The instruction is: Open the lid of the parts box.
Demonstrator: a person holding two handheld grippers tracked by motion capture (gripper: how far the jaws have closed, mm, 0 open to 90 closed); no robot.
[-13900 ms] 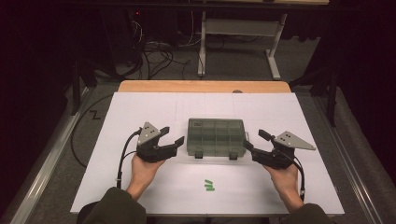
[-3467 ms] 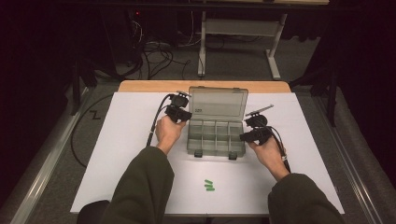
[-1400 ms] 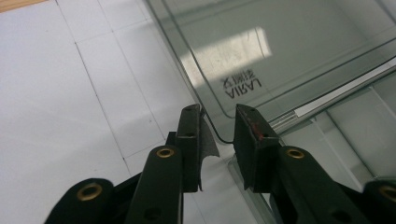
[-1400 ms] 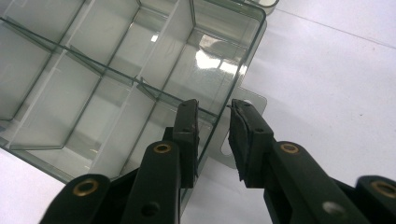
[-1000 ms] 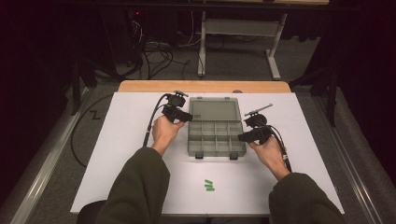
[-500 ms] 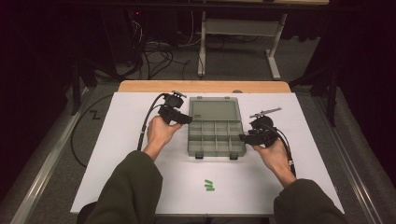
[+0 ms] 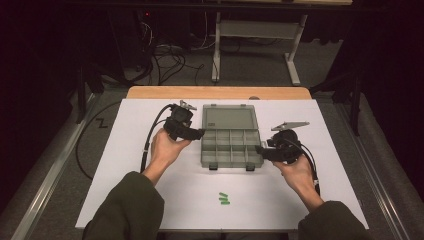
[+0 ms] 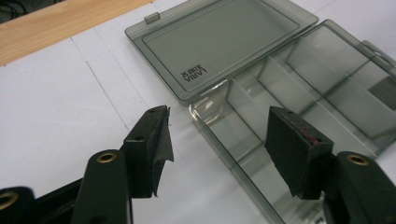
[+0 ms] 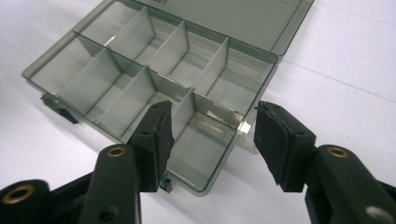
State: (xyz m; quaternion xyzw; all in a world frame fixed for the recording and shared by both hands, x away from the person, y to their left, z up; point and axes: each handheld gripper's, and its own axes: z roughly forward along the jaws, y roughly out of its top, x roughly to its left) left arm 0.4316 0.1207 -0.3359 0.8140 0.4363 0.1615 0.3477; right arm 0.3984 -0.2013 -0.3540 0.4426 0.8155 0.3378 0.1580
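Smoky translucent plastic compartment box, frame centre, lid flat open. Left gripper, right gripper: jaws just opening, empty. You clear both before fetching green pieces, lower centre.

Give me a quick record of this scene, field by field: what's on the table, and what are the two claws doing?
box: clear grey compartment box, empty, dividers visible
lid: lid open, lying flat behind the box
loose items: small green pieces on the white table sheet, in front of the box
left claw: left claw open, holding nothing, at the box's left edge
right claw: right claw open, holding nothing, at the box's right corner
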